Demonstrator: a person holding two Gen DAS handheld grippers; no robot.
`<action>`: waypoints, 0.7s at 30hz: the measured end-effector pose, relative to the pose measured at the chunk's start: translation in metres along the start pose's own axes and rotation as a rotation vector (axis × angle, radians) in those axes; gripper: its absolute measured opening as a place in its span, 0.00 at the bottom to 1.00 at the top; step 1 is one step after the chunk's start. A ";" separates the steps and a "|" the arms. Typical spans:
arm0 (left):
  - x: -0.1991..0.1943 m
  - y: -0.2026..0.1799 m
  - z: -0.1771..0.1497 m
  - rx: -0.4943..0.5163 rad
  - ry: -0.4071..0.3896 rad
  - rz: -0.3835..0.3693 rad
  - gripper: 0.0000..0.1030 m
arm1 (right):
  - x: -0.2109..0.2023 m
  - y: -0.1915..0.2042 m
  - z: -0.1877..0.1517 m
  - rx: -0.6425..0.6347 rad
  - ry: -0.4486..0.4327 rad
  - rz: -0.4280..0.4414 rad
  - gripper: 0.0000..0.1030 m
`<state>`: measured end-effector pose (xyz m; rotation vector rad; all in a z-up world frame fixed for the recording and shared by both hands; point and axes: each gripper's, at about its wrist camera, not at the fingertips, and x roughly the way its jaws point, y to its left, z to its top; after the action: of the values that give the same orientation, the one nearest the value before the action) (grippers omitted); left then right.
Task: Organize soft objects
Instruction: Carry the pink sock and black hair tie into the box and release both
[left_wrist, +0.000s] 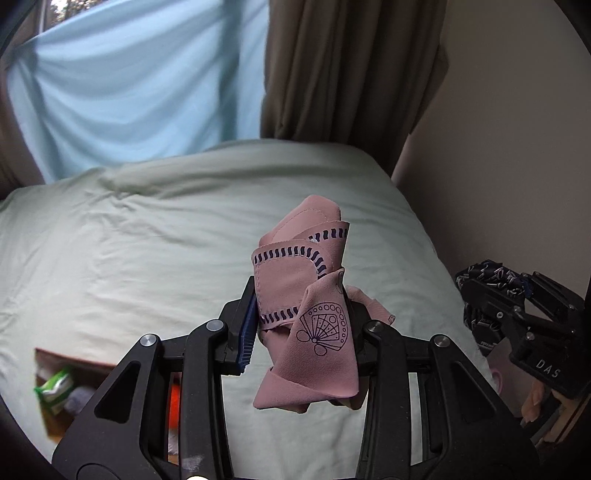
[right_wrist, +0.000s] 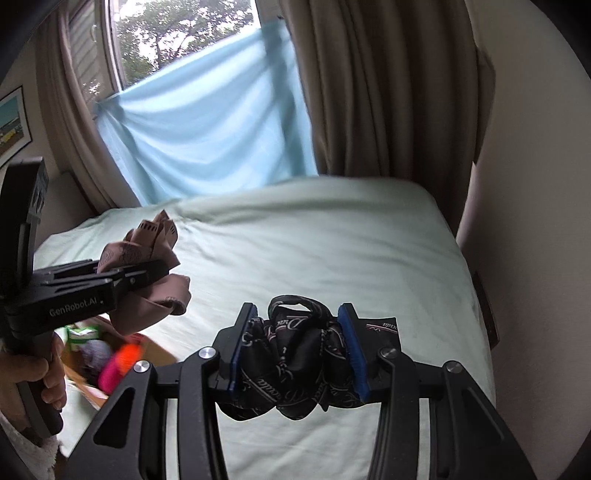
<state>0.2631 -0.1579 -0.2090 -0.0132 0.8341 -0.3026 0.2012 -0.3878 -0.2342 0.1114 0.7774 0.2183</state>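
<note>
My left gripper (left_wrist: 301, 325) is shut on a bunched pink cloth (left_wrist: 306, 295) with dark purple print, held up above the pale green bed (left_wrist: 129, 258). It also shows in the right wrist view (right_wrist: 147, 273) at the left, with the pink cloth (right_wrist: 147, 295) hanging from it. My right gripper (right_wrist: 299, 347) is shut on a bunched black patterned cloth (right_wrist: 295, 369) above the bed (right_wrist: 332, 251). It also shows in the left wrist view (left_wrist: 491, 299) at the far right with the black cloth (left_wrist: 487, 273).
An open cardboard box (left_wrist: 62, 387) with soft items, green, orange and pink, sits on the bed at the lower left; it also shows in the right wrist view (right_wrist: 110, 354). A light blue sheet (right_wrist: 207, 136), brown curtains (right_wrist: 388, 92) and a wall (left_wrist: 517, 147) stand behind the bed.
</note>
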 end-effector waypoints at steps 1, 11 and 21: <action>-0.015 0.008 0.000 -0.008 -0.008 0.005 0.32 | -0.008 0.008 0.004 -0.003 -0.004 0.004 0.40; -0.115 0.108 -0.031 -0.080 -0.011 0.097 0.32 | -0.071 0.135 0.030 -0.041 -0.021 0.074 0.40; -0.154 0.215 -0.067 -0.135 0.043 0.157 0.32 | -0.054 0.254 0.015 0.003 0.034 0.134 0.40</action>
<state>0.1729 0.0966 -0.1697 -0.0673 0.8918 -0.0988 0.1358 -0.1541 -0.1411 0.1634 0.8050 0.3471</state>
